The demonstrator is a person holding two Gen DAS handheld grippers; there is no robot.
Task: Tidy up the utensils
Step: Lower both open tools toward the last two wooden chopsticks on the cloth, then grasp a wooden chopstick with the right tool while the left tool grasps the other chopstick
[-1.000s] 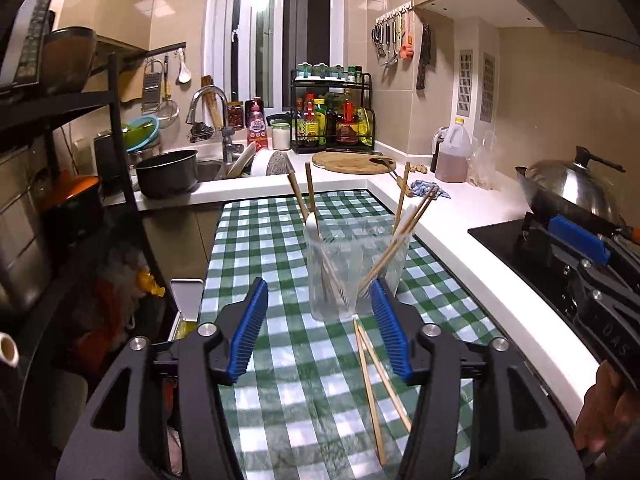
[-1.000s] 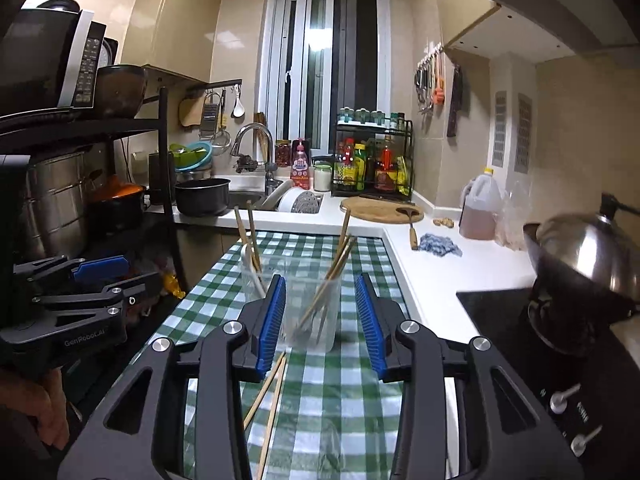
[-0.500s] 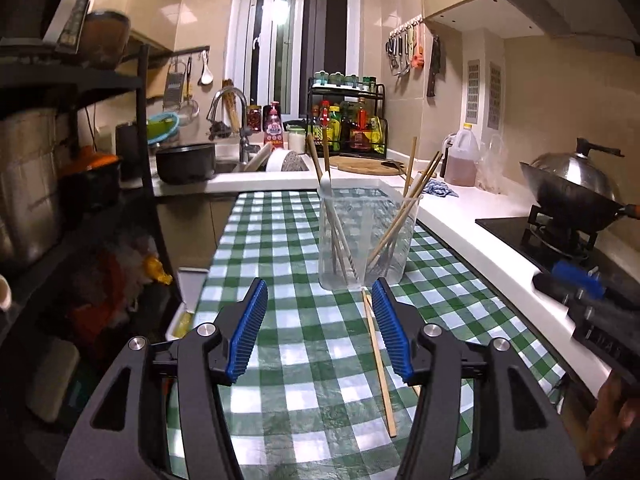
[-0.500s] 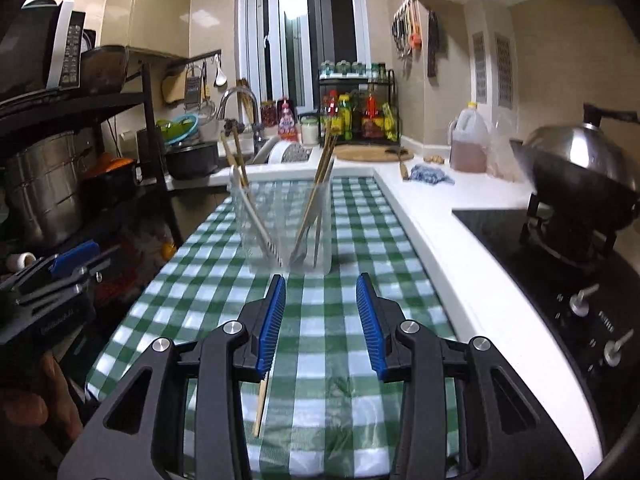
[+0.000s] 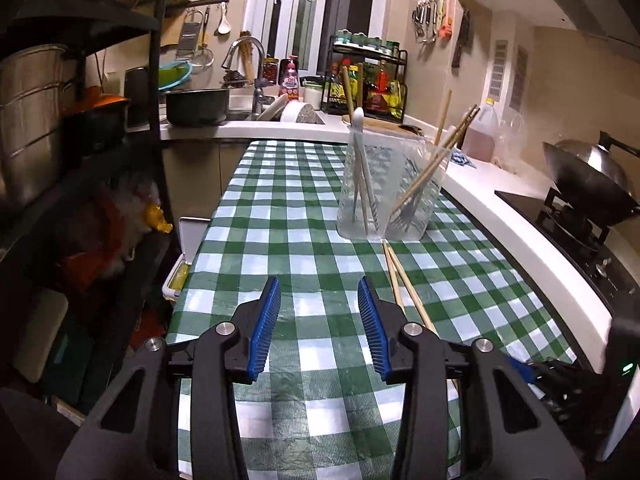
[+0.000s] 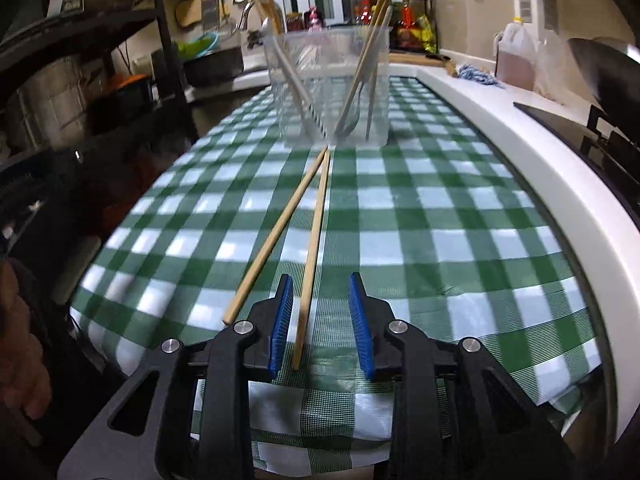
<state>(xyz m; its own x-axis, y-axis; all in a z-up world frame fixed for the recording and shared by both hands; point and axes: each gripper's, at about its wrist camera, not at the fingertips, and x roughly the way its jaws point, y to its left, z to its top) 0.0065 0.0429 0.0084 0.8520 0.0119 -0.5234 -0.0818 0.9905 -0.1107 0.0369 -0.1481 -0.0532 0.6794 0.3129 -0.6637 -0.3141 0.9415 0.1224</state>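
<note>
- Two loose pale wooden chopsticks (image 6: 316,216) lying flat on the green-and-white checked tablecloth of the desk (image 6: 440,208); far tips meeting just in front of the clear plastic utensil cup (image 6: 328,88) at 12 o'clock, near ends splaying toward 6 o'clock.
- Right gripper (image 6: 320,320) low over the cloth, jaws just narrowing yet not clamped: near end of the right-hand chopstick between the ribbed blue pads (image 6: 280,320), close to the left pad, no squeeze visible; other chopstick ending outside the jaws at 10 o'clock.
- Left gripper (image 5: 318,320) part open and empty, jaws likewise just drawn in, over bare cloth; same chopsticks (image 5: 400,280) at its 1 o'clock, cup (image 5: 384,188) farther toward 12 o'clock.
- Likely handling: light, stiff, slender round sticks, prone to rolling on the glossy cloth and slipping or pivoting in a pinch; hold best taken a little up from the near end, squarely across the pads.
- Cup thin-walled, transparent, probably easy to tip; already holding upright wooden chopsticks, a white-handled utensil and a metal fork (image 5: 404,216).
- Cloth smooth with slight wrinkles, overhanging the desk's near edge.
</note>
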